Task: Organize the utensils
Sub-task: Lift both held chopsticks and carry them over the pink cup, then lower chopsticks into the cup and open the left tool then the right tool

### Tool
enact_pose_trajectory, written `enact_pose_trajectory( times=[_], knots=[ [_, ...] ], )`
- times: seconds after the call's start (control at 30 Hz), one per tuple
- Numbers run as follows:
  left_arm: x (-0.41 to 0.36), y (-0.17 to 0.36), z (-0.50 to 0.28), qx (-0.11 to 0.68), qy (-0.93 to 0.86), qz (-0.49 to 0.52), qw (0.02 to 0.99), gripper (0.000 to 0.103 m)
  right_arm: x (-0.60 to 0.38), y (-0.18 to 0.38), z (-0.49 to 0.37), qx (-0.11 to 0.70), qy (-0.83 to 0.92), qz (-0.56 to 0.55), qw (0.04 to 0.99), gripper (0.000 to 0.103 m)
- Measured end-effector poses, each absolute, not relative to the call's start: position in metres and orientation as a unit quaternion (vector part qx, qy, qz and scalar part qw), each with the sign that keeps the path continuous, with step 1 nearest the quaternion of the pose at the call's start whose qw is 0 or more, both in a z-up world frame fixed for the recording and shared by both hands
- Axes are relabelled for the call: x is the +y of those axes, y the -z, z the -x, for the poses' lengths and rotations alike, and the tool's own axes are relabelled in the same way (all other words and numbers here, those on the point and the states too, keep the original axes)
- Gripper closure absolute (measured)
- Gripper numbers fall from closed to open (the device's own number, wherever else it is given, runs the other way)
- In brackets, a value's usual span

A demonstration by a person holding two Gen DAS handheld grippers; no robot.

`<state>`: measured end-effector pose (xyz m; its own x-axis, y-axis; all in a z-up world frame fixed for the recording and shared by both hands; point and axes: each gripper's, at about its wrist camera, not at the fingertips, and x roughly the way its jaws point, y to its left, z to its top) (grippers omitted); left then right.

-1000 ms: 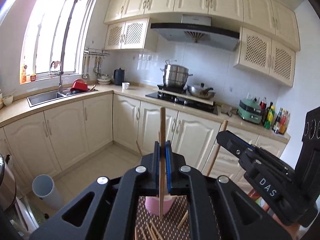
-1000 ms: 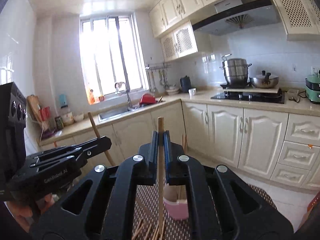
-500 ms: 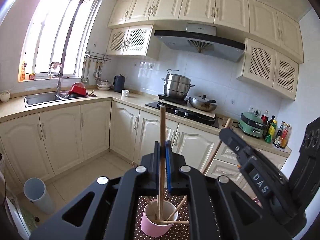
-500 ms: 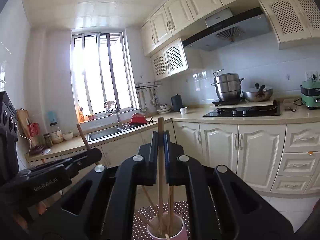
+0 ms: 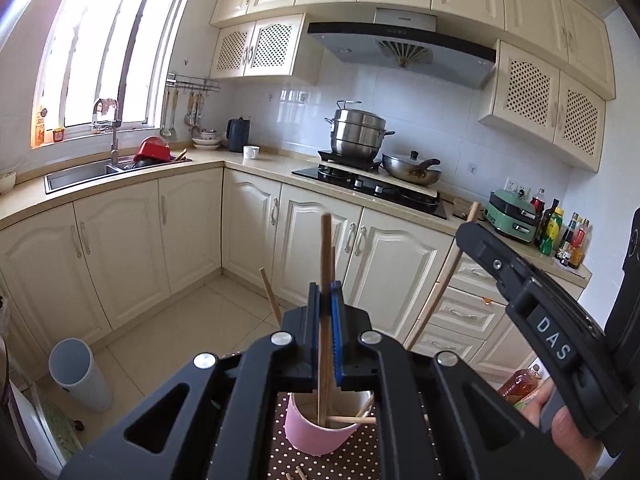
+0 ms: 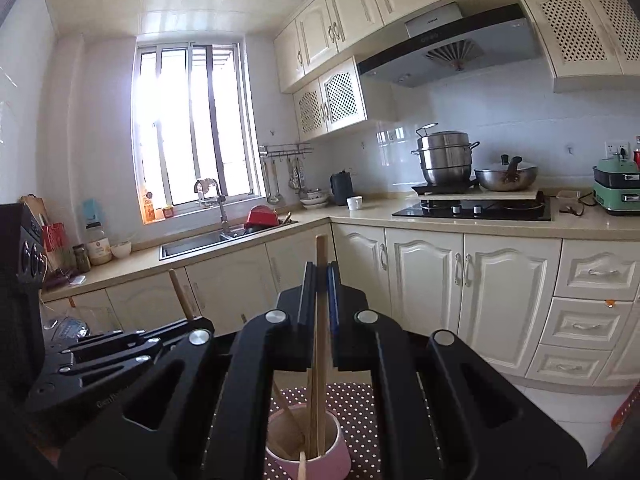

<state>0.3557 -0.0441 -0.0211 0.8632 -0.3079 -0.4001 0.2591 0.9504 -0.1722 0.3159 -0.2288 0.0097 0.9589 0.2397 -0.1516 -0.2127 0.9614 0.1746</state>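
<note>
In the left wrist view my left gripper (image 5: 326,300) is shut on an upright wooden chopstick (image 5: 326,248). The stick's lower end reaches into the pink cup (image 5: 316,436), which holds several other chopsticks. In the right wrist view my right gripper (image 6: 320,280) is shut on another upright chopstick (image 6: 320,252), whose lower end stands inside the same pink cup (image 6: 308,452). The right gripper (image 5: 468,232) shows at the right of the left wrist view, its chopstick (image 5: 440,288) slanting down. The left gripper (image 6: 192,324) shows at the lower left of the right wrist view.
The cup stands on a brown polka-dot mat (image 6: 360,400) with a loose chopstick (image 5: 300,472) on it. A hand (image 5: 548,412) holds the right gripper. Beyond are cream cabinets, a stove with pots (image 5: 356,136), a sink (image 5: 80,172) and a grey bin (image 5: 78,376) on the floor.
Both grippers have sunk toward the pink cup with their chopsticks. The sticks' lower ends now stand inside the cup, which shows fuller under each gripper.
</note>
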Motion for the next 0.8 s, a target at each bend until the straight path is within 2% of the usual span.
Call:
enact_pose_trajectory(
  times=[0.13, 0.2, 0.43, 0.6, 0.8],
  knots=[
    [-0.043, 0.026, -0.354, 0.217, 0.146, 0.053, 0.964, 0.095, -0.230, -0.001, -0.316, 0.099, -0.114, -0.077, 0.986, 0.097],
    [-0.044, 0.026, -0.349, 0.215, 0.143, 0.048, 0.965, 0.071, -0.230, 0.004, -0.315, 0.105, -0.114, -0.077, 0.985, 0.097],
    [-0.042, 0.025, -0.337, 0.201, 0.129, 0.032, 0.971, 0.067, -0.231, 0.012, -0.311, 0.118, -0.117, -0.080, 0.983, 0.097],
    [-0.041, 0.024, -0.329, 0.193, 0.121, 0.028, 0.973, 0.053, -0.232, 0.015, -0.306, 0.124, -0.121, -0.085, 0.981, 0.097],
    [-0.038, 0.020, -0.322, 0.186, 0.117, 0.020, 0.975, 0.044, -0.230, 0.019, -0.301, 0.130, -0.126, -0.086, 0.980, 0.097]
  ],
)
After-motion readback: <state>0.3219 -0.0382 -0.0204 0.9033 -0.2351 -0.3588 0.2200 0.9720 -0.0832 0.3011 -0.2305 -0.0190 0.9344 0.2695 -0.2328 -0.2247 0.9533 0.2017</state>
